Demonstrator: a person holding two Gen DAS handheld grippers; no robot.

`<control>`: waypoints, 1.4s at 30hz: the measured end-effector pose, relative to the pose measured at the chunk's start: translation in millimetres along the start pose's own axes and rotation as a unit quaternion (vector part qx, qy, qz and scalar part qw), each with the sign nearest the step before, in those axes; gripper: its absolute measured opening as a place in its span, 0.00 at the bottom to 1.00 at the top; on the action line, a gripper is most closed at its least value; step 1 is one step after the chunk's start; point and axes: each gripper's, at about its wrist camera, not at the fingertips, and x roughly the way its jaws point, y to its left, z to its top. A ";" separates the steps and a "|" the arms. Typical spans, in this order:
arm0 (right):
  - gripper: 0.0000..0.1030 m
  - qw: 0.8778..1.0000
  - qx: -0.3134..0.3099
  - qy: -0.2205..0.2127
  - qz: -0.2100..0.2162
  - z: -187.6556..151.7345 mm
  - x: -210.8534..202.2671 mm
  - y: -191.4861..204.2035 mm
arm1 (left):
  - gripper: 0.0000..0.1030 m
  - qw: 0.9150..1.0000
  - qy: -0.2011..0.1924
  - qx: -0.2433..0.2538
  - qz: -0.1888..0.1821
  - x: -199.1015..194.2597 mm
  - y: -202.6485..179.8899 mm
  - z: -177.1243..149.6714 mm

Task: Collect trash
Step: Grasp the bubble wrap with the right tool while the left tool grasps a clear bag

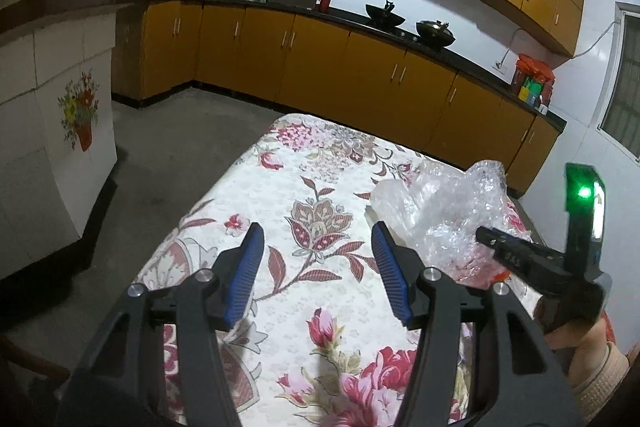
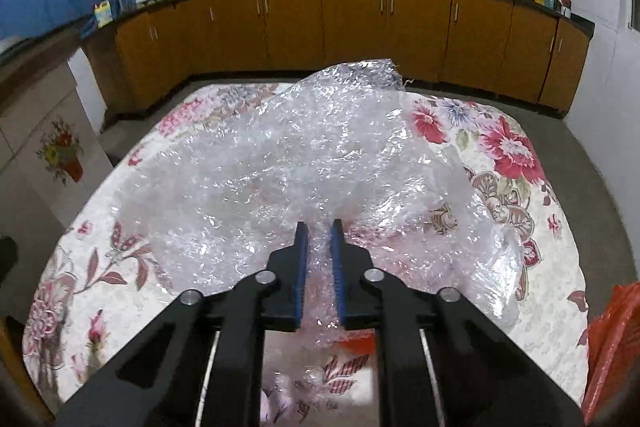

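A large crumpled sheet of clear bubble wrap (image 2: 304, 155) lies on the floral tablecloth (image 2: 516, 155). My right gripper (image 2: 319, 227) is shut on its near edge, with the plastic pinched between the blue pads. In the left wrist view the bubble wrap (image 1: 448, 203) sits at the right of the table, with the right gripper's black body (image 1: 520, 255) reaching into it. My left gripper (image 1: 318, 231) is open and empty above the floral tablecloth (image 1: 280, 187), to the left of the wrap.
An orange-red plastic bag (image 2: 612, 339) lies at the table's near right edge. Orange kitchen cabinets (image 1: 320, 67) with a dark counter holding woks (image 1: 435, 31) run along the far wall. A white tiled counter (image 1: 52, 131) stands at the left, across grey floor (image 1: 168, 155).
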 end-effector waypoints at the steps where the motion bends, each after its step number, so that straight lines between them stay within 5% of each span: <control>1: 0.10 1.000 0.001 -0.005 0.003 0.3 -3.8 -0.8 | 0.54 1.000 0.001 0.001 -0.001 0.6 -0.3 -0.7; 15: 0.09 0.995 0.048 -0.090 -0.019 -17.5 -102.7 -63.7 | 0.54 0.999 0.019 0.020 -0.045 21.4 -40.7 6.3; 23: 0.09 0.992 0.080 -0.091 -0.041 -31.6 -120.9 -98.4 | 0.54 0.993 0.076 0.058 -0.069 86.0 -92.4 9.8; 30: 0.09 0.992 0.090 -0.086 -0.034 -37.4 -117.0 -104.7 | 0.53 0.990 0.120 0.040 -0.064 118.2 -94.2 4.0; 32: 0.09 0.992 0.093 -0.083 -0.032 -39.5 -115.3 -103.7 | 0.48 0.988 0.132 0.039 -0.067 123.5 -95.1 0.0; 36: 0.09 0.992 0.092 -0.079 -0.027 -40.2 -112.8 -104.5 | 0.09 0.985 0.151 0.040 -0.079 131.2 -96.2 -6.2; 42: 0.09 0.992 0.093 -0.081 -0.028 -40.2 -117.7 -103.7 | 0.05 0.987 0.117 0.051 -0.097 105.7 -94.0 -6.8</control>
